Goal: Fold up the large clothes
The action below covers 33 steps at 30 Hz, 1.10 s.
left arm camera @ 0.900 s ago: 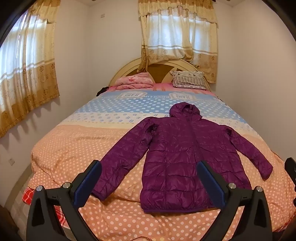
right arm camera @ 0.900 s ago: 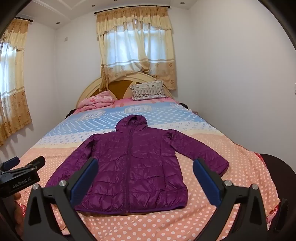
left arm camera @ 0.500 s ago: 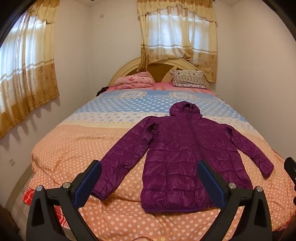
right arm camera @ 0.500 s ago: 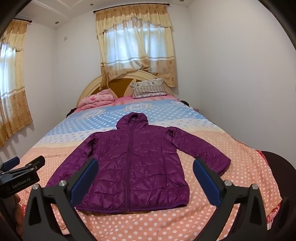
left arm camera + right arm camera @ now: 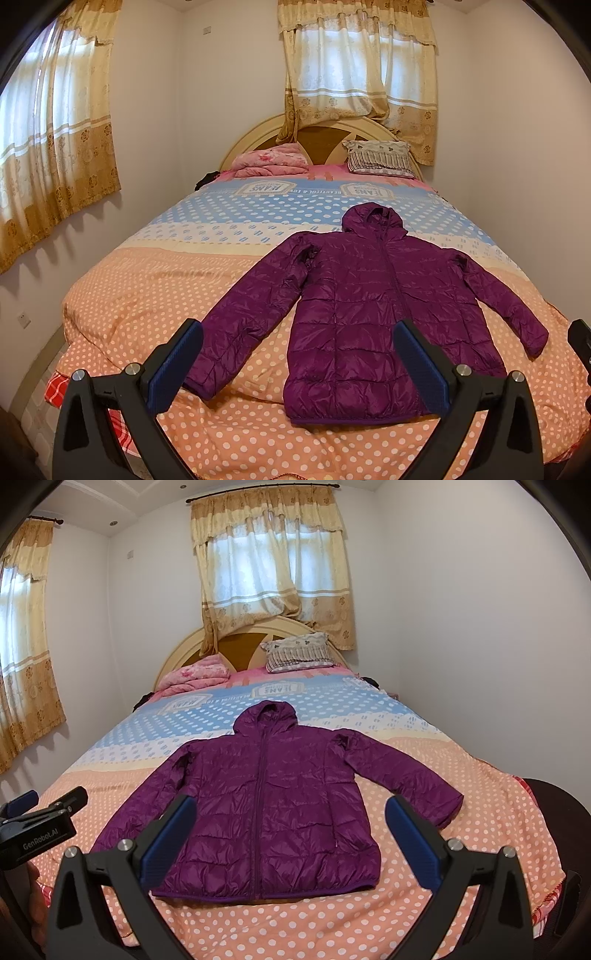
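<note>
A purple hooded puffer jacket [image 5: 373, 302] lies flat and zipped on the bed, hood toward the headboard, both sleeves spread out and down; it also shows in the right wrist view [image 5: 273, 805]. My left gripper [image 5: 297, 356] is open and empty, held above the bed's foot, in front of the jacket's left sleeve and hem. My right gripper [image 5: 290, 829] is open and empty, in front of the jacket's hem. The left gripper's body [image 5: 37, 827] shows at the left edge of the right wrist view.
The bed [image 5: 147, 295] has a polka-dot cover, orange near me and blue farther away. A folded pink blanket [image 5: 271, 162] and a striped pillow [image 5: 380, 160] lie by the headboard. Walls stand close on both sides, with curtained windows.
Both views have shifted only slightly; the jacket sits a little lower in the right wrist view. Both grippers stay open and the jacket has not moved.
</note>
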Available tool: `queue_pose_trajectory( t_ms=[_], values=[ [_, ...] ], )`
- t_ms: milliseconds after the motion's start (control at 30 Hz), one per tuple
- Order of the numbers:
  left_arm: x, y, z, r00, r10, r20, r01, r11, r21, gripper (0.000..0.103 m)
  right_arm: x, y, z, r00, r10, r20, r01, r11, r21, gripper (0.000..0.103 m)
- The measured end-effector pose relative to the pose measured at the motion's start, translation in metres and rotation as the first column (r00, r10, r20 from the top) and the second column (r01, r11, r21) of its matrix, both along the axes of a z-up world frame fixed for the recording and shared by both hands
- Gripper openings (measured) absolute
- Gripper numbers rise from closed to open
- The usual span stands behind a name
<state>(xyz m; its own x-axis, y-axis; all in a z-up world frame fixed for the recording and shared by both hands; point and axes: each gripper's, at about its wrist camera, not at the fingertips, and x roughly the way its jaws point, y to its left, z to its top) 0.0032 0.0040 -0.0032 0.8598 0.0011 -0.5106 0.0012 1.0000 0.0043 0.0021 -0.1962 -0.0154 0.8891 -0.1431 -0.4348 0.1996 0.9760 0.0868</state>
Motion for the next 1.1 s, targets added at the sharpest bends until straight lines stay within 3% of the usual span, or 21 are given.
queue_pose_trajectory(
  t_ms=[1100],
  values=[
    [0.0038, 0.002, -0.0046, 1.0, 0.002, -0.008, -0.002, 1.0, -0.002, 0.102, 0.0023, 0.0053, -0.0025, 1.0, 0.008, -0.01, -0.008, 1.0, 0.007, 0.103]
  ],
)
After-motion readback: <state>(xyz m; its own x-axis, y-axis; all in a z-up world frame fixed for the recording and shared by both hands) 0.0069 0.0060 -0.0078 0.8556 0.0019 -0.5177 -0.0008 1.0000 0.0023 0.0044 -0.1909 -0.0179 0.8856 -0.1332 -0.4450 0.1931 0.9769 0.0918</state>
